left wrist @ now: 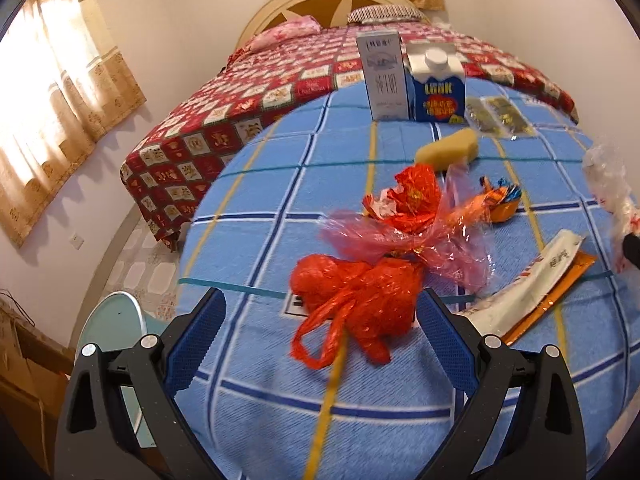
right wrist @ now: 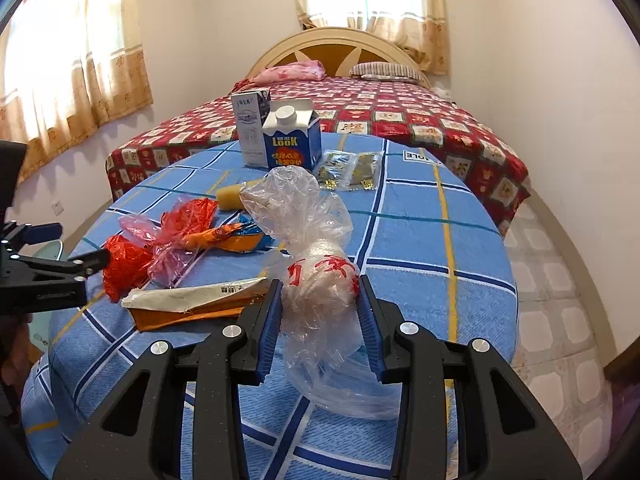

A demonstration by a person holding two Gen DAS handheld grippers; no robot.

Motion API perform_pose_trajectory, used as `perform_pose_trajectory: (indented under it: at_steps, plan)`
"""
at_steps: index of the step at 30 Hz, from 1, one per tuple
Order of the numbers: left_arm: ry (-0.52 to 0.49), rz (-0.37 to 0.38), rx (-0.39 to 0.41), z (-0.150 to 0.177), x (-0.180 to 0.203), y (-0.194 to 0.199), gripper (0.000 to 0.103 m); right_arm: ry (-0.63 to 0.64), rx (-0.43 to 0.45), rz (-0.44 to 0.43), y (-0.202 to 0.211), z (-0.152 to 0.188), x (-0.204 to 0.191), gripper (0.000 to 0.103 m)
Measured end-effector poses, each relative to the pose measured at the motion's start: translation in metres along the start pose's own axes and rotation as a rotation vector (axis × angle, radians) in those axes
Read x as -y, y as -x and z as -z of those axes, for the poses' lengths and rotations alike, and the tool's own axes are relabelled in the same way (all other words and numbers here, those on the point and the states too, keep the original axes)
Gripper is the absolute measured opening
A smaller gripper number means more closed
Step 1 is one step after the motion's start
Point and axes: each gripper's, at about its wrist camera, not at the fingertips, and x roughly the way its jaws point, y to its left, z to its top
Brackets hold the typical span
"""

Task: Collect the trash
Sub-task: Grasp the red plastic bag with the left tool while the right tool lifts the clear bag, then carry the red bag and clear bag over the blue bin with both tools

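Clear crinkled plastic, red print on it: that's the clear bag (right wrist: 316,276), clamped between the right gripper (right wrist: 318,320) pads and bulging up past the tips. Right gripper is clenched on it, above the blue checked tablecloth (right wrist: 420,248).

Left gripper (left wrist: 320,320) is spread wide, gripping nothing. The red plastic bag (left wrist: 356,300) sits crumpled between its fingertips on the cloth; the right pad looks to touch it, the left pad is clear of it. One bag handle loops back toward the gripper.

Just beyond the red bag: pink film (left wrist: 400,236), then a crumpled red foil wrapper (left wrist: 412,196), touching each other. Further out, a yellow sponge (left wrist: 448,148). Right of the foil, an orange-and-blue wrapper (left wrist: 500,200).

Right of the left gripper, close by, a white and orange flat pouch (left wrist: 532,284); it lies just left of the right gripper's fingers.

Far edge of the cloth, ahead of both: a grey-white carton (left wrist: 384,76) and a blue LOOK carton (left wrist: 436,88), upright, side by side. Two dark sachets (left wrist: 500,116) lie flat right of them.

Bed with red patterned cover (right wrist: 400,120) behind the table.
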Motion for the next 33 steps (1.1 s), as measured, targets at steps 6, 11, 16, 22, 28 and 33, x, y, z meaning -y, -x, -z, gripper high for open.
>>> perform_pose_trajectory:
  at_steps: [6,11,16,22,28,33]
  plan:
    - [0.018,0.098,-0.087,0.008,0.000,-0.026,0.028,-0.004,-0.016,-0.020,-0.007,0.005,0.002,0.037]
    - [0.012,0.107,-0.047,0.015,-0.013,-0.013,0.019,0.002,-0.004,-0.041,-0.001,0.004,-0.005,0.037]
    - [0.007,0.085,0.012,0.023,-0.040,0.017,0.019,0.020,0.020,-0.063,0.007,0.000,-0.019,0.037]
    - [0.001,0.004,0.053,0.037,-0.075,0.038,0.019,0.073,0.032,-0.107,0.011,-0.006,-0.050,0.037]
    - [0.014,-0.048,0.049,0.053,-0.104,0.042,0.019,0.142,0.031,-0.154,0.002,-0.017,-0.094,0.037]
    - [0.042,-0.078,0.045,0.064,-0.125,0.042,0.019,0.188,0.034,-0.186,-0.005,-0.024,-0.126,0.037]
